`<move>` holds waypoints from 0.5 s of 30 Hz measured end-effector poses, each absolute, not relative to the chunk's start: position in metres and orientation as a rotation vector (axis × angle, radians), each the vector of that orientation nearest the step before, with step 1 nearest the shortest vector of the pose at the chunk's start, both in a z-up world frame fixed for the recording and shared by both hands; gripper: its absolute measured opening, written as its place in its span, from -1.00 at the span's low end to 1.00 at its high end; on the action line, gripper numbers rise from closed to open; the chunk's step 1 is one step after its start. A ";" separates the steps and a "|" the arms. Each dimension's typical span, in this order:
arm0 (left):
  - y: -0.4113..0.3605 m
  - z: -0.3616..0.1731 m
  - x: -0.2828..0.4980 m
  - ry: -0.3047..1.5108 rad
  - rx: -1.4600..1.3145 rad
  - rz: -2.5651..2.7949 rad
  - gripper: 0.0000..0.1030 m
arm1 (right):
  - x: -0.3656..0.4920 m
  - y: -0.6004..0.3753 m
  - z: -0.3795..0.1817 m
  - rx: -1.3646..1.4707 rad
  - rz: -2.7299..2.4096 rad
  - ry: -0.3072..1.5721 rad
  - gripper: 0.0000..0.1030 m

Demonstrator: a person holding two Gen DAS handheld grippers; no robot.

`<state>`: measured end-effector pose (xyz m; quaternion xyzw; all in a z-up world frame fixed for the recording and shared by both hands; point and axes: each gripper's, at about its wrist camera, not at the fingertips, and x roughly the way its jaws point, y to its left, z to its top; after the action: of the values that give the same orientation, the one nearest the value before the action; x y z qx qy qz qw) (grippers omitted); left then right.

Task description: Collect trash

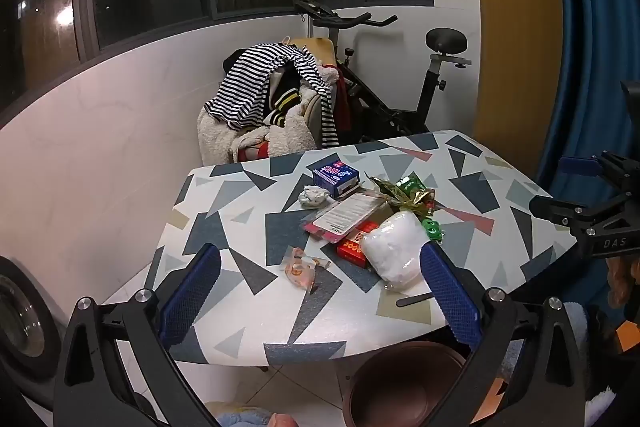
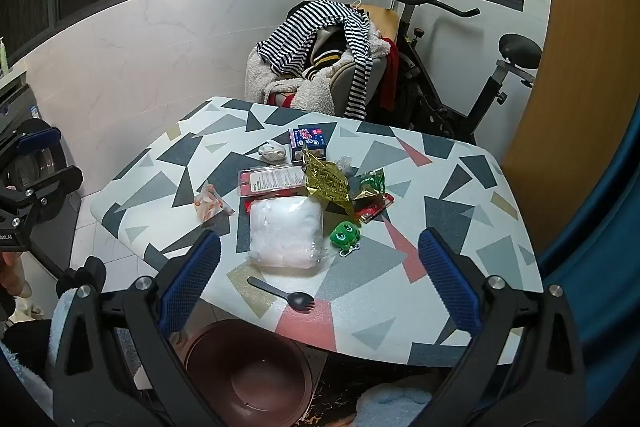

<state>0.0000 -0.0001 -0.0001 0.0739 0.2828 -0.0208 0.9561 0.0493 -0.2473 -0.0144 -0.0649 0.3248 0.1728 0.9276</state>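
Observation:
On a table [image 1: 224,227] [image 2: 460,227] with a triangle pattern lies a heap of litter. In it are a white plastic bag [image 1: 396,247] [image 2: 286,231], gold wrapper [image 1: 400,195] [image 2: 326,181], clear orange wrapper [image 1: 298,269] [image 2: 210,205], crumpled paper [image 1: 314,195] [image 2: 272,151], blue box [image 1: 335,177] [image 2: 308,141], red pack [image 2: 272,181], green frog toy [image 2: 345,233] and black spork [image 2: 288,295]. A brown bin [image 1: 400,387] [image 2: 248,371] stands under the near edge. My left gripper [image 1: 320,291] [image 2: 44,159] and right gripper [image 2: 320,279] [image 1: 568,187] hover open before the table, holding nothing.
Behind the table stands a chair heaped with clothes [image 1: 272,99] [image 2: 320,51], with an exercise bike [image 1: 400,99] [image 2: 460,87] beside it. A washing machine [image 2: 36,163] is at the left, a blue curtain [image 1: 592,27] at the right. A tiled wall runs along the left.

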 end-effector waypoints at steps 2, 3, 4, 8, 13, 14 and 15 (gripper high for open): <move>0.000 0.000 0.000 0.571 0.150 -0.042 0.90 | 0.050 -0.247 -0.015 -0.136 0.354 0.672 0.89; 0.000 0.000 0.000 0.571 0.148 -0.042 0.90 | 0.050 -0.247 -0.016 -0.136 0.354 0.672 0.89; 0.000 0.000 0.000 0.573 0.148 -0.043 0.90 | 0.050 -0.247 -0.016 -0.136 0.353 0.672 0.89; 0.000 0.000 0.000 0.573 0.142 -0.044 0.90 | 0.052 -0.246 -0.018 -0.134 0.355 0.677 0.89; 0.000 0.000 0.000 0.572 0.137 -0.048 0.90 | 0.050 -0.248 -0.016 -0.137 0.354 0.673 0.89; -0.001 0.000 0.000 0.573 0.138 -0.048 0.90 | 0.049 -0.248 -0.015 -0.138 0.353 0.672 0.89; 0.000 0.000 0.000 0.575 0.136 -0.048 0.90 | 0.049 -0.249 -0.015 -0.138 0.351 0.671 0.89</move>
<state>0.0001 0.0001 0.0004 0.0669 0.2833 -0.0236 0.9564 0.0488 -0.2488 -0.0147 -0.0673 0.3275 0.1714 0.9267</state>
